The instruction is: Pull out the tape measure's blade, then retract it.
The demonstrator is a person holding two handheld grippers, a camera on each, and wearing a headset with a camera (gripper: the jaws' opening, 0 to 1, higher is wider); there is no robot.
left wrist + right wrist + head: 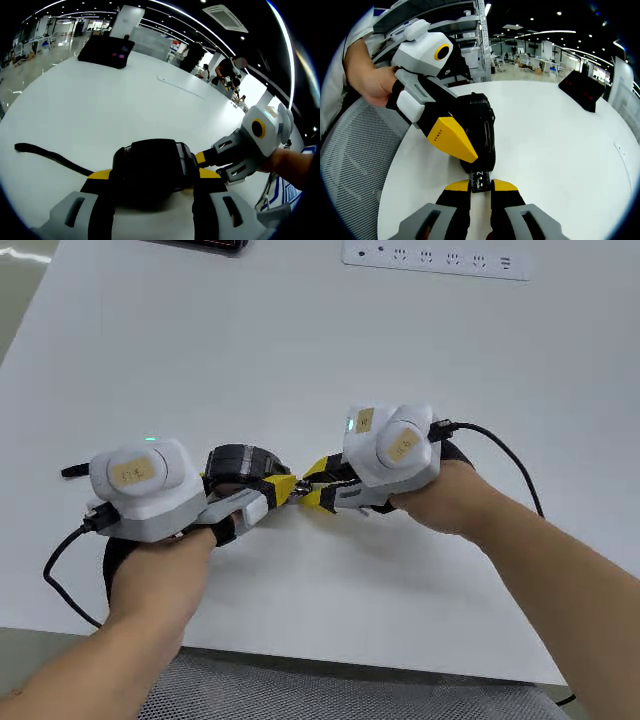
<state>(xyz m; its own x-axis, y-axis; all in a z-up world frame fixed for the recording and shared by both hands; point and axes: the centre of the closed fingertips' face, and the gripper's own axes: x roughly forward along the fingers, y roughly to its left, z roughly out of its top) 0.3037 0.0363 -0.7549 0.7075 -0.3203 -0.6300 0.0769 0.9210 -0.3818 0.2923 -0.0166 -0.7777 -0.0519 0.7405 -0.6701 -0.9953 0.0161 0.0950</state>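
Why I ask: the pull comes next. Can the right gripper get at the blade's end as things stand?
Likely yes: the right gripper has its fingers seemingly pinched on the blade's end, just outside the tape measure that the left gripper clamps. Nothing sits between them.

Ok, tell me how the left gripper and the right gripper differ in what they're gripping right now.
The left gripper is shut on the black tape measure case, jaws spread wide around it; the right gripper is shut on the small blade tip, jaws nearly together. The left gripper holds the bulky body, the right gripper only the thin end at its mouth. Both have yellow-tipped jaws.
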